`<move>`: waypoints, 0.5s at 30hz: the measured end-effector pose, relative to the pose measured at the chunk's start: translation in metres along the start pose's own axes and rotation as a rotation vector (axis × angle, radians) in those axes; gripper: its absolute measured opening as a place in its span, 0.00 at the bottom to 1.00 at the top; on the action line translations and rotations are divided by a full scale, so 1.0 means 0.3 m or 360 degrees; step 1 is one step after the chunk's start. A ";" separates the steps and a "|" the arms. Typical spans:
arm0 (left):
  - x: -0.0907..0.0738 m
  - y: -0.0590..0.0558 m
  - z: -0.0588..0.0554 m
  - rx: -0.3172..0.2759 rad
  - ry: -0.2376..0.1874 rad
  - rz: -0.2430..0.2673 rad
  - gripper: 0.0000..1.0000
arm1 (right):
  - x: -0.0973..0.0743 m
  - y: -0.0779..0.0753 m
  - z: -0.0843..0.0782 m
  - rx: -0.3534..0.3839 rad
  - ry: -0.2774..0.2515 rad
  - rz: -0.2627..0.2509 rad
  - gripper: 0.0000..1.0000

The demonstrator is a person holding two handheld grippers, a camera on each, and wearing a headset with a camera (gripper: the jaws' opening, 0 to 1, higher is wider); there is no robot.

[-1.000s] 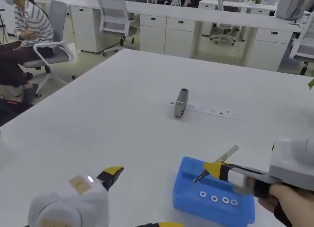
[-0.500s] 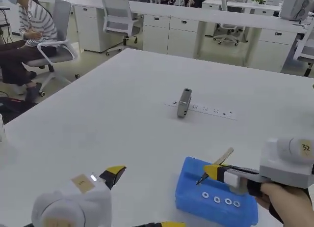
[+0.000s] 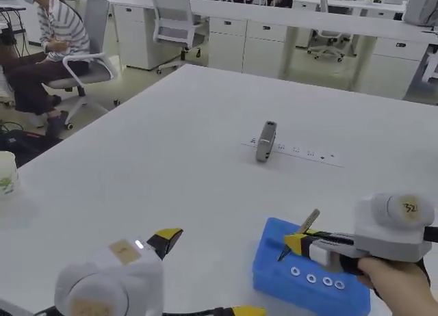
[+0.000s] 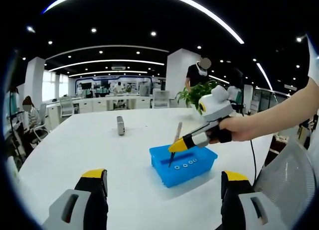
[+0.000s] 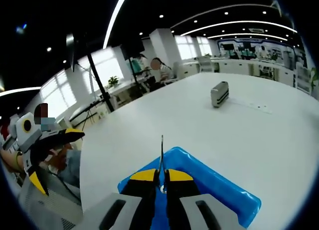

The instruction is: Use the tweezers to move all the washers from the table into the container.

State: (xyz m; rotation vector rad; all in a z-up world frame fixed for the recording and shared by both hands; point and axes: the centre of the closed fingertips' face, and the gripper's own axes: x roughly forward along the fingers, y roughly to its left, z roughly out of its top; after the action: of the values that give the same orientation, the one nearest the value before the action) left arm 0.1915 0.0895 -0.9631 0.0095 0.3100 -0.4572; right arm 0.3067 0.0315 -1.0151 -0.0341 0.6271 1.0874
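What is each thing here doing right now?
left gripper: open, empty.
right gripper: shut on the tweezers.
tweezers: tilted, tips down in the blue container.
washers: four, in a row inside.
blue container: on the table.
grey box: lying on the table.

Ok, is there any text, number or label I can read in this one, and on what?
"32", possibly followed by another character: handwritten on the round sticker atop the right gripper.
Tan label on the left gripper: too blurred to read.
Row of small marks on the table: too small to read.
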 end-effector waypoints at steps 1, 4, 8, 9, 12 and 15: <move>0.000 -0.001 0.000 -0.0002 0.0000 -0.0002 0.97 | 0.003 -0.001 -0.003 -0.0011 0.0009 -0.0002 0.03; 0.000 0.001 -0.001 -0.0002 0.0002 0.0000 0.97 | 0.016 0.002 -0.016 -0.0060 0.0045 -0.0001 0.03; 0.001 0.000 -0.002 -0.0005 0.0002 -0.0004 0.97 | 0.025 0.000 -0.027 -0.0097 0.0071 0.0001 0.03; 0.002 0.000 -0.002 -0.0006 0.0002 -0.0005 0.97 | 0.027 0.001 -0.030 -0.0104 0.0078 0.0004 0.03; 0.003 0.000 -0.003 -0.0006 0.0005 -0.0005 0.97 | 0.033 0.003 -0.036 -0.0136 0.0100 0.0005 0.03; 0.003 0.001 -0.003 -0.0006 0.0004 -0.0005 0.97 | 0.039 -0.002 -0.044 -0.0174 0.0123 0.0009 0.03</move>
State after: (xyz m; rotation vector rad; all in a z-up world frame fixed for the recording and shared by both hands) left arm 0.1920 0.0895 -0.9641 0.0059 0.3131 -0.4595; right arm 0.3047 0.0364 -1.0318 -0.1697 0.6371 1.1291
